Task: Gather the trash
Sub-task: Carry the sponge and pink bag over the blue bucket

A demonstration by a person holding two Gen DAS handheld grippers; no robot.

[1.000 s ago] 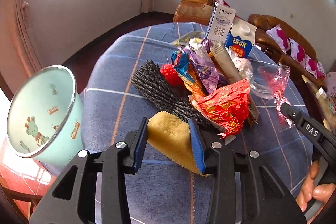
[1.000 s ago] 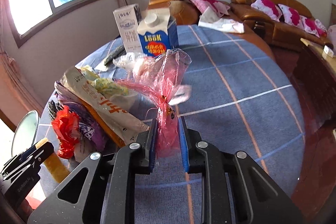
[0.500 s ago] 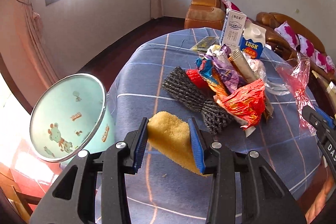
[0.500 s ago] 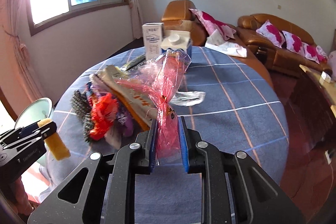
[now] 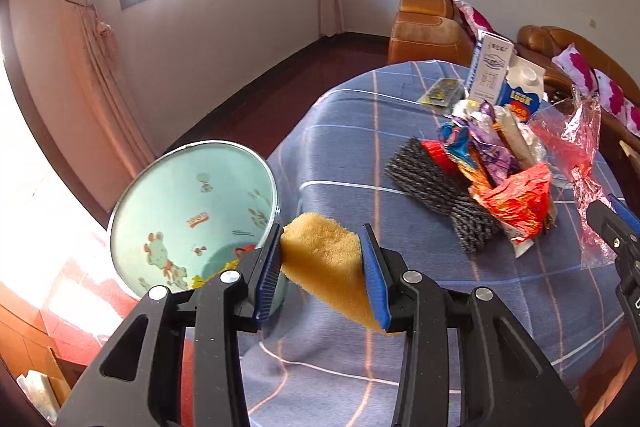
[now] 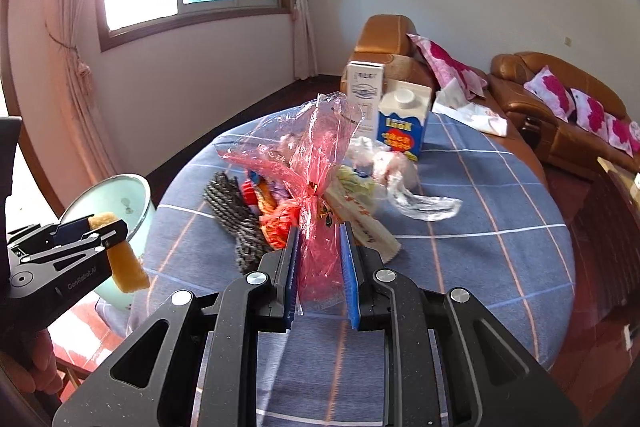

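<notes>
The yellow sponge (image 5: 326, 267) is clamped between the fingers of the left gripper (image 5: 325, 273), and a pink cellophane wrapper (image 6: 316, 195) is pinched between the fingers of the right gripper (image 6: 319, 267). Compared with a second ago, both loads have been carried back from the heap of wrappers (image 5: 500, 167) on the counter (image 5: 360, 131): the heap is now seen farther off, and the green bin (image 5: 192, 211) beside the counter edge has come much closer to the left gripper. Its rim now sits just beside the left finger, and its inside, with a few scraps at the bottom, is fully exposed. In the right wrist view the sponge (image 6: 122, 255) is seen hanging over the edge of the counter, in front of the bin (image 6: 120, 203), though whether it is directly above the mouth cannot be told.

The change is judged to mean that the carry is nearly done for the sponge and a release into the bin is close. The wrapper is held well apart from the bin and is likely to follow. The cartons (image 6: 400, 123), the black mesh scrubber (image 6: 236, 215) and the heap are left on the counter, so much collecting remains.
</notes>
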